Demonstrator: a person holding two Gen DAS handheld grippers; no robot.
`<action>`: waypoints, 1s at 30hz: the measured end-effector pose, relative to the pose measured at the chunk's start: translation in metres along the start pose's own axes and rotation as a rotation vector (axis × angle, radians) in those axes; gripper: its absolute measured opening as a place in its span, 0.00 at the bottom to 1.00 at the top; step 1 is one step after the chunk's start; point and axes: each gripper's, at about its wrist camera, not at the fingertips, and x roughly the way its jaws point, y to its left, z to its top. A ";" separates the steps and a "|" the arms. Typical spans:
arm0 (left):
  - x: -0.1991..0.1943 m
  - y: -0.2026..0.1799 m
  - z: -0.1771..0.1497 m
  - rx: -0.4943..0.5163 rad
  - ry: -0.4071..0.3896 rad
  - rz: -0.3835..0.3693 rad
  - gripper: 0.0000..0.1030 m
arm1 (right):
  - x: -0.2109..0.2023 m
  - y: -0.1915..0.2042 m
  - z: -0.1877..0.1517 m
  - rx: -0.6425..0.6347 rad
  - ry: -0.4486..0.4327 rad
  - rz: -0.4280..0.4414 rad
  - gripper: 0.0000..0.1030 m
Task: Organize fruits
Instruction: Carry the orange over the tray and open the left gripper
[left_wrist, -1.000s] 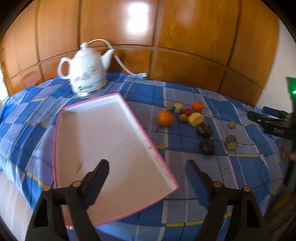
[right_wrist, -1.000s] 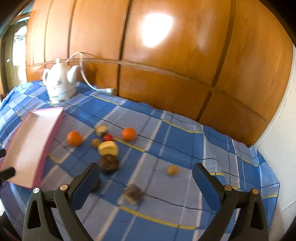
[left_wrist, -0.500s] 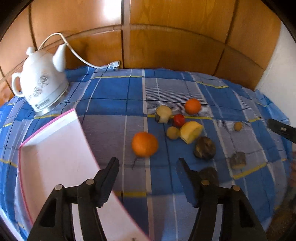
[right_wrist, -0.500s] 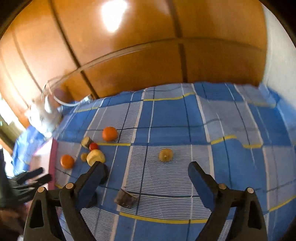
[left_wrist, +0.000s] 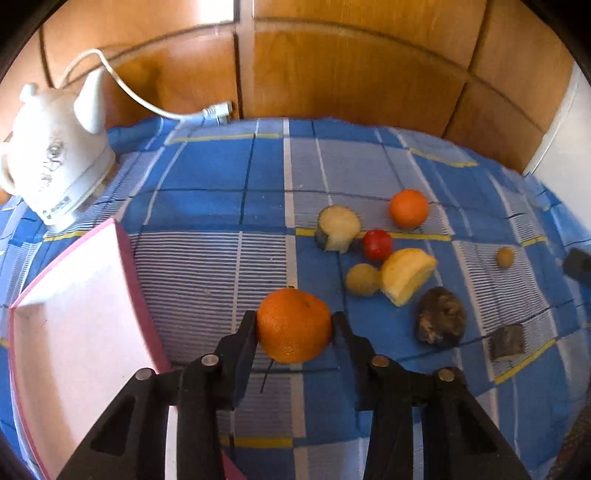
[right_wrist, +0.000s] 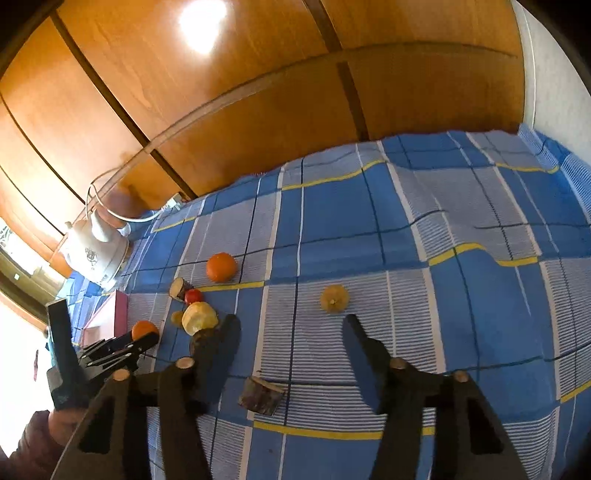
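The step in hand is the pick-up of the first fruit. The left claw has its jaws closing on the near orange, which sits on the checked cloth just beside the pink-rimmed tray. Both fingers appear to touch the sides of the fruit, so the grasp is judged to be made or nearly made.

The right claw is narrowing as well. Its jaws are closing with nothing between the tips. The brown chunk lies on the cloth further back between its fingers, and the small yellow fruit lies just beyond the tips. Which of the two it is aimed at cannot be told.

The next move likely calls for a lift clear of the cloth and a short carry sideways over the tray rim, then release inside. A round fruit may roll out of a light pinch, so firm contact is needed before lifting.

The remaining fruits form a cluster well apart from the tray: a far orange, a red fruit, a yellow wedge and a dark lump.

Limits of view:
- The tray is cut off at the left edge of the left wrist view.
- The contact faces of the left fingers are hidden behind the orange.
- A white kettle stands behind the tray.
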 end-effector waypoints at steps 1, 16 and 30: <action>-0.007 0.000 -0.003 -0.001 -0.018 -0.009 0.39 | 0.002 0.002 -0.001 -0.007 0.012 0.006 0.47; -0.098 0.059 -0.059 -0.181 -0.157 0.010 0.39 | 0.052 0.043 -0.034 -0.221 0.260 0.055 0.52; -0.085 0.157 -0.095 -0.323 -0.099 0.237 0.39 | 0.041 0.091 -0.053 -0.368 0.194 0.156 0.55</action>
